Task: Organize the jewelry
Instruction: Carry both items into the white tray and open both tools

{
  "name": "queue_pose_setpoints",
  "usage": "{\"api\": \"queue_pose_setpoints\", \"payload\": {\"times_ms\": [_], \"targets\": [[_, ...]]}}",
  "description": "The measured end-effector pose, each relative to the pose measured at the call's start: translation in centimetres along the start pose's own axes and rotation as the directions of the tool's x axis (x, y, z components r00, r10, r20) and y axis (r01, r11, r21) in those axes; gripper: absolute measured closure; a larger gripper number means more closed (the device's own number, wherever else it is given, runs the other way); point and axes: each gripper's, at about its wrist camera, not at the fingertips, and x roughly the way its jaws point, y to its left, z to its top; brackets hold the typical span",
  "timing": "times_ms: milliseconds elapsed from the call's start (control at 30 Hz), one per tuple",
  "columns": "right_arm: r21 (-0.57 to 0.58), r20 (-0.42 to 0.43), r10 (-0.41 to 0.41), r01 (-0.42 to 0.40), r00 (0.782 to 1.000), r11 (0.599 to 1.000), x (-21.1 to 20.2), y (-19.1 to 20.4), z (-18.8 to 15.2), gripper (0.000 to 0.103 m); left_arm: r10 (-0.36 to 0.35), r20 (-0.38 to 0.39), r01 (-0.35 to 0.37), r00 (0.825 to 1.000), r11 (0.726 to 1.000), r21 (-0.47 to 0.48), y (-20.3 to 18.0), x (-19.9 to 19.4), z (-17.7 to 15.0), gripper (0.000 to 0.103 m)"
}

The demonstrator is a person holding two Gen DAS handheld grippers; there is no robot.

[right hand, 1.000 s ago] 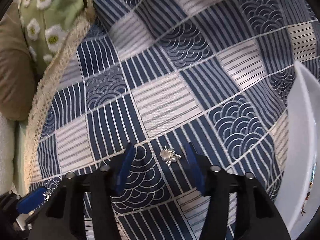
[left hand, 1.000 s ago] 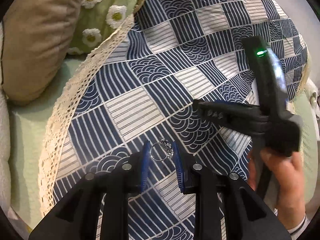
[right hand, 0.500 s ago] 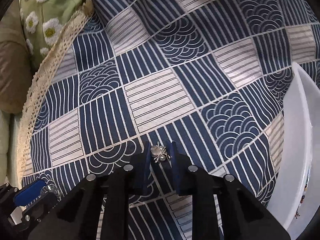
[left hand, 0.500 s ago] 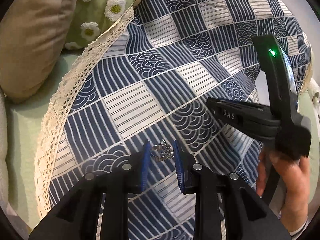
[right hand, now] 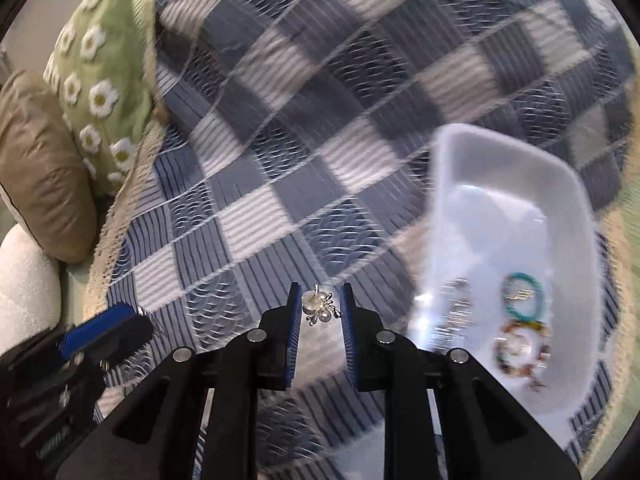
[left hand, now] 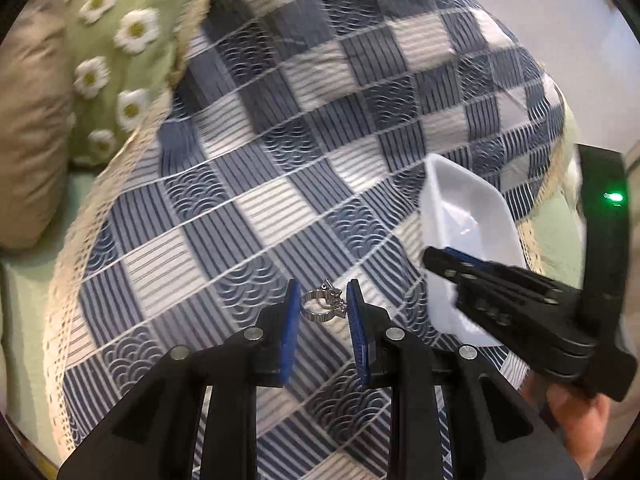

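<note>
My left gripper (left hand: 323,304) is shut on a silver ring (left hand: 320,307), held above the blue-and-white patterned cloth (left hand: 256,208). My right gripper (right hand: 320,308) is shut on a small silver pearl brooch (right hand: 320,309), also lifted off the cloth (right hand: 280,184). A white tray (right hand: 472,184) lies to the right and holds a teal ring (right hand: 522,296) and several beaded pieces (right hand: 520,354). In the left wrist view the tray (left hand: 464,208) sits at the right, partly behind the right gripper's black body (left hand: 520,304). In the right wrist view the left gripper's blue pad (right hand: 100,330) shows at the lower left.
A green daisy-patterned cushion (left hand: 116,52) and a tan cushion (left hand: 32,128) lie at the upper left past the cloth's lace edge (left hand: 76,240). A person's hand (left hand: 576,420) grips the right tool at the lower right. A white fuzzy seat edge (right hand: 24,280) is at the far left.
The right gripper closed on the pearl brooch, and both grippers rose off the cloth with their pieces. The white tray has come into fuller view on the right.
</note>
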Motion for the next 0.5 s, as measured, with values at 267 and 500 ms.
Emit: {"api": "queue_pose_setpoints", "payload": {"times_ms": [267, 500], "targets": [[0.106, 0.013, -0.065, 0.063, 0.998, 0.992, -3.2, -9.1, -1.6, 0.083, -0.024, -0.041, 0.028, 0.999, 0.996, 0.091, -7.4, 2.4, 0.3, 0.081], [0.152, -0.014, -0.096, 0.097, 0.995, 0.984, -2.7, -14.1, -3.4, 0.083, -0.075, -0.059, 0.082, 0.995, 0.99, 0.118, -13.2, 5.4, 0.6, 0.081]]}}
